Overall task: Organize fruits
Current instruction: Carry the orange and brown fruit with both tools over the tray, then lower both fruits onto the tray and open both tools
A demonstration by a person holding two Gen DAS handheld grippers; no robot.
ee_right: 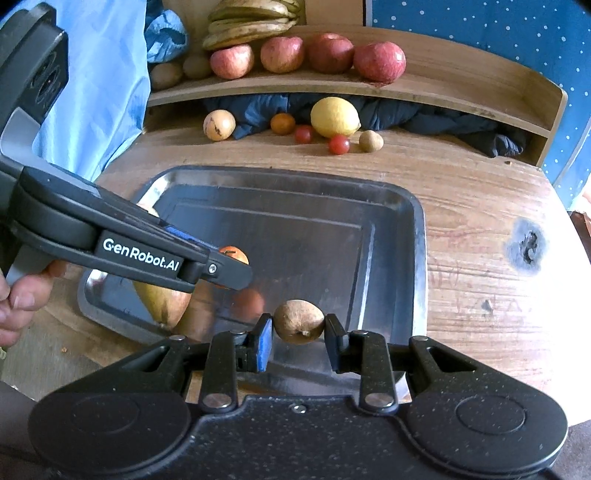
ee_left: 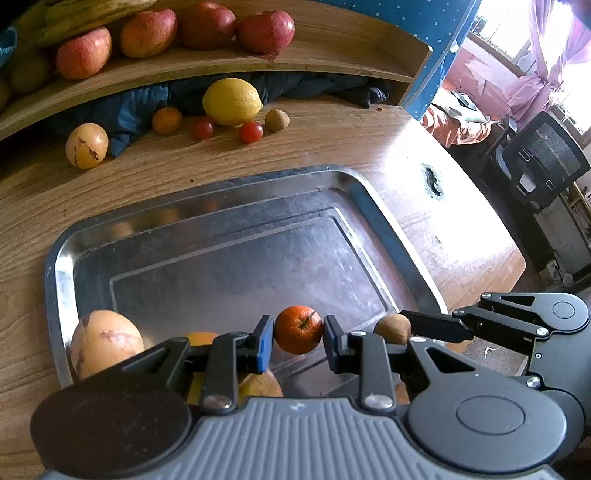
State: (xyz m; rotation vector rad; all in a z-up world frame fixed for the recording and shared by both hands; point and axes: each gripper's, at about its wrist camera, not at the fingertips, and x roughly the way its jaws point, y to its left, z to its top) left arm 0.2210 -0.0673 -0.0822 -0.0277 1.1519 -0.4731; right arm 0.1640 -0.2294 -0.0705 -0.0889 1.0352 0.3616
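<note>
Fruit (ee_left: 258, 384) half hidden under left tongs (ee_left: 298, 338), bananas (ee_right: 251, 22) cropped

glossy metal tray (ee_left: 207, 206), matt wooden table (ee_left: 258, 155)

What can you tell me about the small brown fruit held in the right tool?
The small brown fruit is roundish and slightly oval, with dull, rough tan skin and a small dark stem nub on its underside. The right tool is shut on it, one pad on each side, above the near part of the metal tray; whether it touches the tray is unclear. In the left wrist view it sits beside the tangerine held in the left tool.
</note>
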